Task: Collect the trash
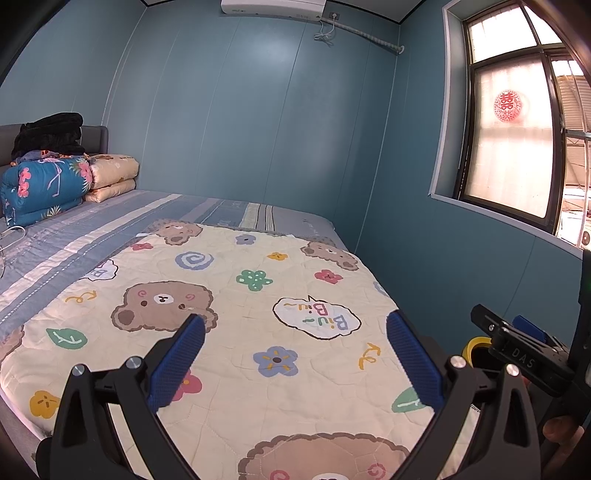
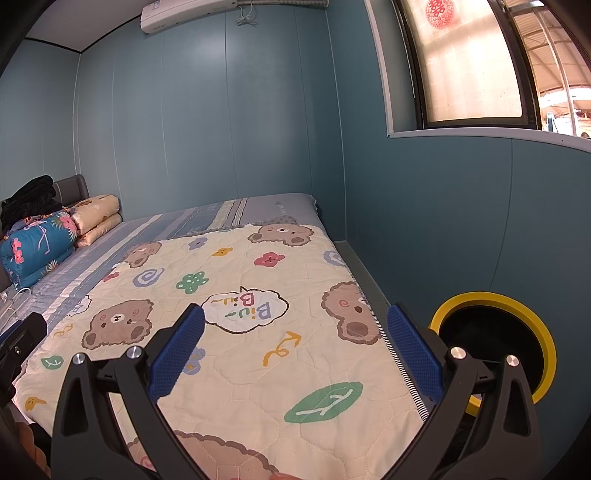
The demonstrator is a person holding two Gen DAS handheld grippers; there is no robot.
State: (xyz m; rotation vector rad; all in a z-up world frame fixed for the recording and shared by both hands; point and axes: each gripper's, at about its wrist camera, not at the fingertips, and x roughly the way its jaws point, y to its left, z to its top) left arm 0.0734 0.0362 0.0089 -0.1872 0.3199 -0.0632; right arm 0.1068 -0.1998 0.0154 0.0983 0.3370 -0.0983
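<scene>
A small bedroom with blue-grey panelled walls holds a bed (image 1: 229,218) that fills most of both views, its striped grey-blue sheet partly covered by a cream quilt (image 1: 280,325) printed with brown bears, flowers, leaves and a "Biu Biu" speech bubble. The left gripper (image 1: 295,358) hangs over the near end of this quilt with its blue-padded fingers (image 1: 177,363) spread wide and nothing between them. The right gripper (image 2: 295,354) is likewise held above the quilt, its fingers (image 2: 413,354) set far apart and empty. Just past the right gripper's right-hand finger, down in the gap between the bed's edge and the wall, stands a bin with a yellow rim (image 2: 543,332) and a black inside; in the left wrist view only a sliver of that rim shows, behind the other gripper's black body to the right. No loose trash can be made out on the quilt ahead of either gripper. Far ahead and to the left of both grippers, at the head of the bed, lie a folded blue floral duvet (image 1: 44,188), a folded peach blanket (image 1: 112,177) beside it, and a black bundle (image 1: 50,134) on top against a grey headboard. High ahead is a white air conditioner (image 1: 273,7), and up to the right a dark-framed window (image 1: 517,140) with a red paper cutting on its frosted pane.
</scene>
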